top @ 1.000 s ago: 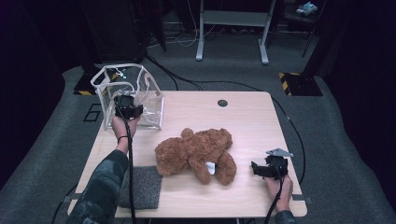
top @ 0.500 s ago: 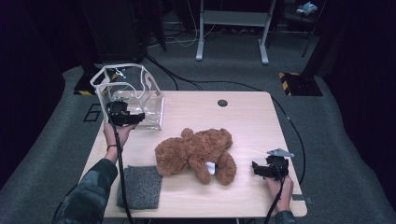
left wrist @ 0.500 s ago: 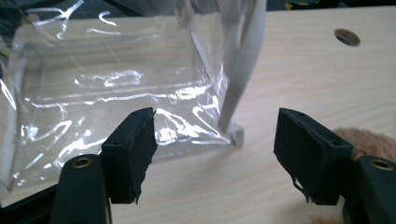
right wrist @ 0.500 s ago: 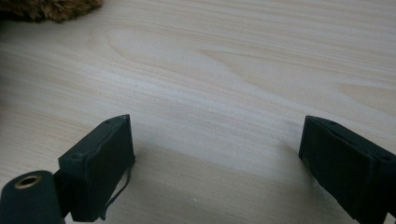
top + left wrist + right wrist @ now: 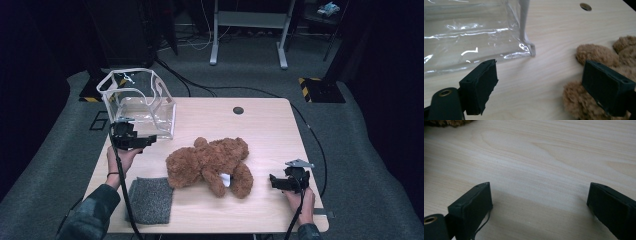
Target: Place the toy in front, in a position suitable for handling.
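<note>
Between your left gripper [image 5: 537,86] jaws lies bare table [image 5: 529,82]; they have just been opening and now stand wide, gripping nothing. Just beyond the left jaw sits the clear plastic bag [image 5: 471,32], its corner a little ahead of the gap. Against the right jaw and past it lies the brown teddy bear [image 5: 596,57]. Your right gripper [image 5: 539,205] also holds its jaws wide over plain wood, with the bear's fur far ahead of the left jaw.
</note>
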